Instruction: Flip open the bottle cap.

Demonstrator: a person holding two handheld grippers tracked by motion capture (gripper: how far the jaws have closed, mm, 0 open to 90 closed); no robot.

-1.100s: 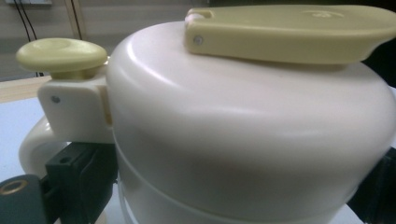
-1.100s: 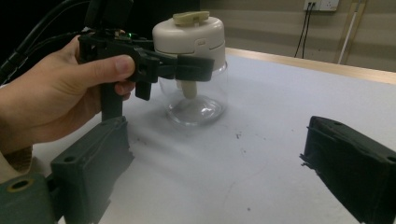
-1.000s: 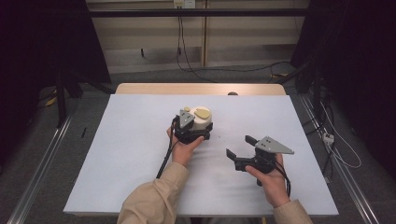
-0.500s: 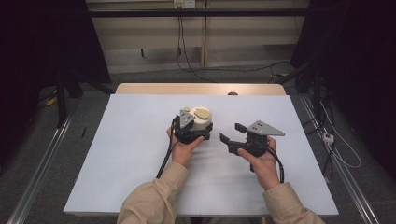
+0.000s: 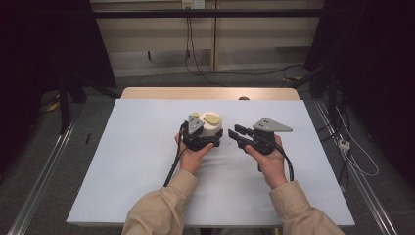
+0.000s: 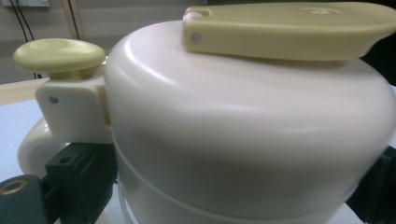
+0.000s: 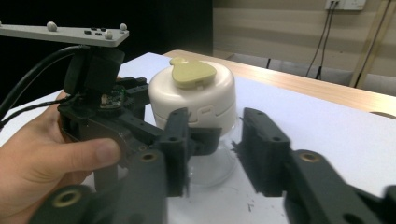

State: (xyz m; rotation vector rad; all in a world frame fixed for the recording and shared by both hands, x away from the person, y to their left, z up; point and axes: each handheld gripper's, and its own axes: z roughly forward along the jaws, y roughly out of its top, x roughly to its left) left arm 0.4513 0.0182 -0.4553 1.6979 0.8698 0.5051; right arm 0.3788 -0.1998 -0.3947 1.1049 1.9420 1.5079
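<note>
Left tongs (image 5: 208,139): clamped on cream lidded jug (image 5: 211,126), steady on worktop (image 5: 122,161). Right tongs (image 5: 235,134): just beside jug, jaws apart, empty, lately narrowing; best aligned squarely before gripping.

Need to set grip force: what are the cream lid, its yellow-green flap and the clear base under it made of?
Cream lid: likely smooth moulded plastic, soft sheen, seam line. Yellow-green flap: probably matte plastic, pinned hinge. Clear base: see-through, glass or clear plastic; cannot tell which. The left claw grips the lid.

No lettering, label or number seems readable anywhere in these views
</note>
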